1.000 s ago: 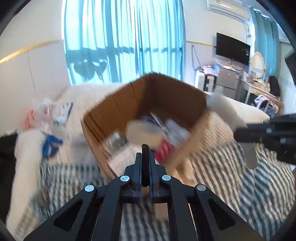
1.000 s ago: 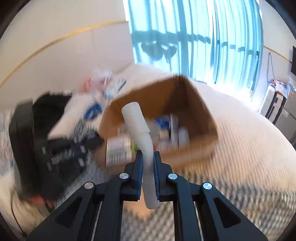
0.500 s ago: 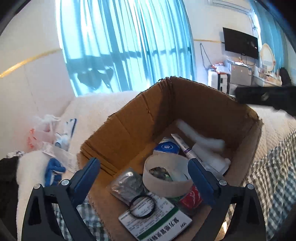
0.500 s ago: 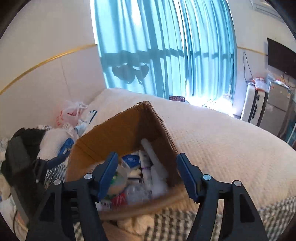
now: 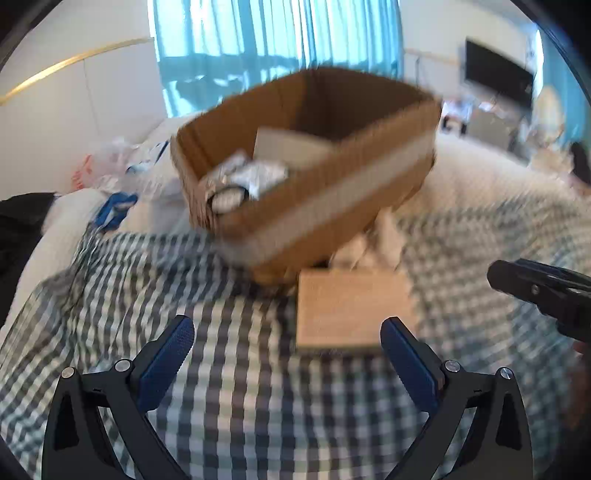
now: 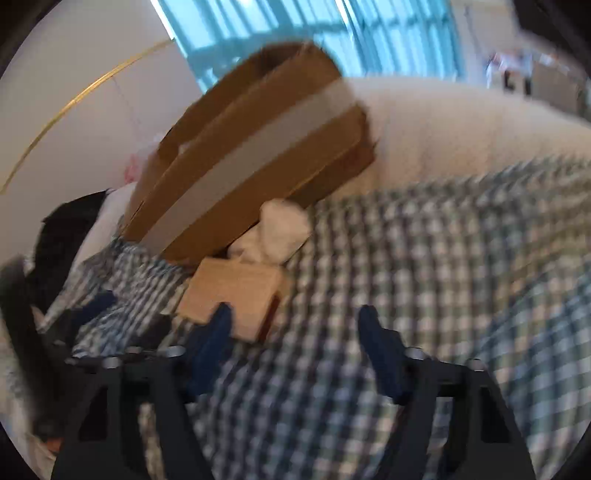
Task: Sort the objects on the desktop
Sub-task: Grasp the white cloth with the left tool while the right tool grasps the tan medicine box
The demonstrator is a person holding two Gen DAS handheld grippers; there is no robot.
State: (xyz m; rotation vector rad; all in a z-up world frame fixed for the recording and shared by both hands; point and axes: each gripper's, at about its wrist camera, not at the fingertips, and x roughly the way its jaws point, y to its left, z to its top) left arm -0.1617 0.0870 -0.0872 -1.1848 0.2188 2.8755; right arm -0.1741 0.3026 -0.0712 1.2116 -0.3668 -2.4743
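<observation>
Wood block + box ahead

Daylit teal curtains at twelve o'clock, cream wall with gold trim at ten, dark television at two, checked bedspread at six.

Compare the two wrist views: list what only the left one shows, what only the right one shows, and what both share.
Only the left wrist view: the inside of the cardboard box, holding a silver packet, plus the right gripper at its edge. Only the right wrist view: white cloth by the box, seen clearly. Both: the box's taped side, a small wooden block and checked blanket. Both grippers are open.
</observation>
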